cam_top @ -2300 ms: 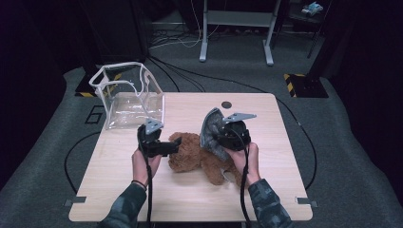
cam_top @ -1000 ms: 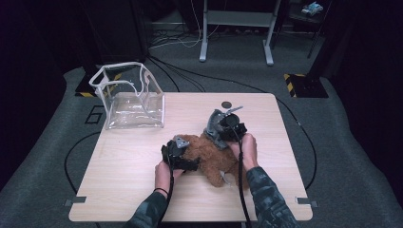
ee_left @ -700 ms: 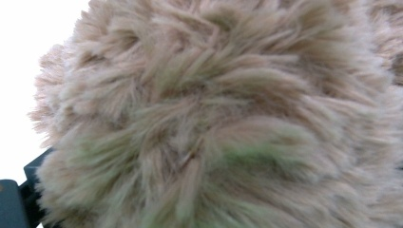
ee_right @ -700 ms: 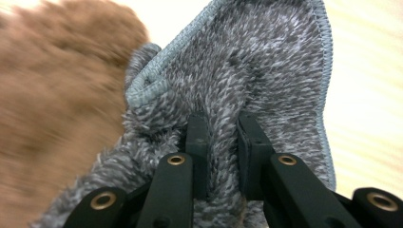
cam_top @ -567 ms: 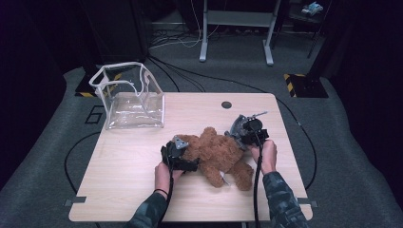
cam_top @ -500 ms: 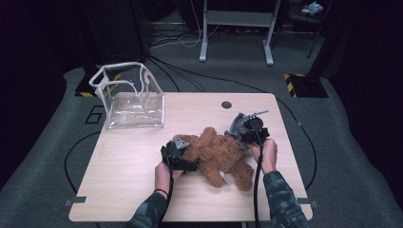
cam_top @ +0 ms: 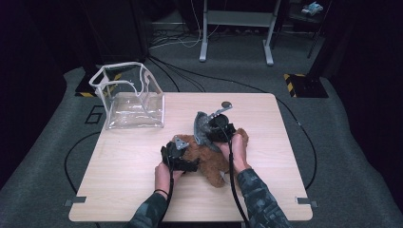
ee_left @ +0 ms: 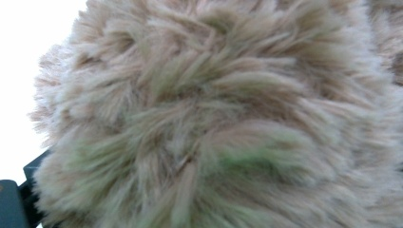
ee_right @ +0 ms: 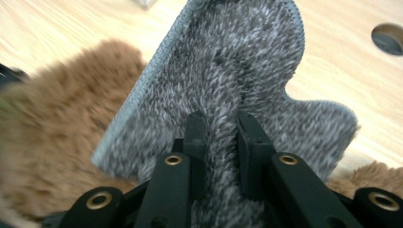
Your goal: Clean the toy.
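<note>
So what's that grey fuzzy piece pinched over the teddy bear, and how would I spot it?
Start at the wooden table and find the brown teddy bear lying near its middle. Just above the bear, the right gripper pinches a flat grey fleece cloth with a stitched edge. It is the one grey, thin item there, unlike the shaggy brown bear or the clear plastic bag at the far left corner.

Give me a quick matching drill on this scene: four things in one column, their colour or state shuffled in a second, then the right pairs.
Things:
1. teddy
2. cloth
3. bag
4. table hole

Colour or state:
A. clear, standing at the table's far left corner
B. grey, pinched in the right gripper
C. brown, lying mid-table
D. dark, round, near the far edge

Pairs: 1-C, 2-B, 3-A, 4-D
</note>
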Demonstrator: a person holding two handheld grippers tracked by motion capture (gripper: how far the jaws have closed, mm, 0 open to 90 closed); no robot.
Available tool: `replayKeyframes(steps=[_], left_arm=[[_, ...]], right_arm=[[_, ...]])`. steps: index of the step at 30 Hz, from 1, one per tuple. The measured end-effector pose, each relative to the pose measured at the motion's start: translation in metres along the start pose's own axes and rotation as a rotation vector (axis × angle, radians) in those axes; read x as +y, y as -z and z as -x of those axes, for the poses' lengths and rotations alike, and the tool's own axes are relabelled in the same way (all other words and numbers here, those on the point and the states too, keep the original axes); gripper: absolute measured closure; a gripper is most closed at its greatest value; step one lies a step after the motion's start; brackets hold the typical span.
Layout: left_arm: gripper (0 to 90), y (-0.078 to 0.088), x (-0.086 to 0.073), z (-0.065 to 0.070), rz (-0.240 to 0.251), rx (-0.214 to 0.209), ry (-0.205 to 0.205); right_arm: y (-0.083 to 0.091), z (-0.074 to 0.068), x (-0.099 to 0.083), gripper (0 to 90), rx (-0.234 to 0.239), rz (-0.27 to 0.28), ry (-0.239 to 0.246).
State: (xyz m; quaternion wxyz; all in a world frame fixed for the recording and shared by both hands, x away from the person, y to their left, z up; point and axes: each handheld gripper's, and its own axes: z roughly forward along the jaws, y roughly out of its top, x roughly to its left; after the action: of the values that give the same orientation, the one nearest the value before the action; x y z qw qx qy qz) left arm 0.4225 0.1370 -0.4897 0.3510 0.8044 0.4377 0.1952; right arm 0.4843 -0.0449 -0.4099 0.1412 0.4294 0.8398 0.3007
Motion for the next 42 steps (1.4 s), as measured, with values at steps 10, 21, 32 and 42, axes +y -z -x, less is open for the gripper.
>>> replayKeyframes(steps=[10,21,32,42], left_arm=[[0.0,0.0,0.002,0.003,-0.01,0.001,-0.022],[0.0,-0.001,0.002,0.003,-0.012,-0.004,-0.013],[0.0,0.0,0.0,0.0,-0.012,-0.02,0.013],[0.0,0.0,0.0,-0.001,-0.013,-0.027,0.012]], right_arm=[[0.005,0.021,-0.014,76.9,-0.075,-0.013,-0.024],[0.016,0.058,-0.032,76.8,-0.11,-0.027,-0.108],[0.026,0.108,-0.072,76.9,-0.162,-0.049,-0.258],[0.061,0.091,-0.045,76.7,-0.107,0.083,-0.196]])
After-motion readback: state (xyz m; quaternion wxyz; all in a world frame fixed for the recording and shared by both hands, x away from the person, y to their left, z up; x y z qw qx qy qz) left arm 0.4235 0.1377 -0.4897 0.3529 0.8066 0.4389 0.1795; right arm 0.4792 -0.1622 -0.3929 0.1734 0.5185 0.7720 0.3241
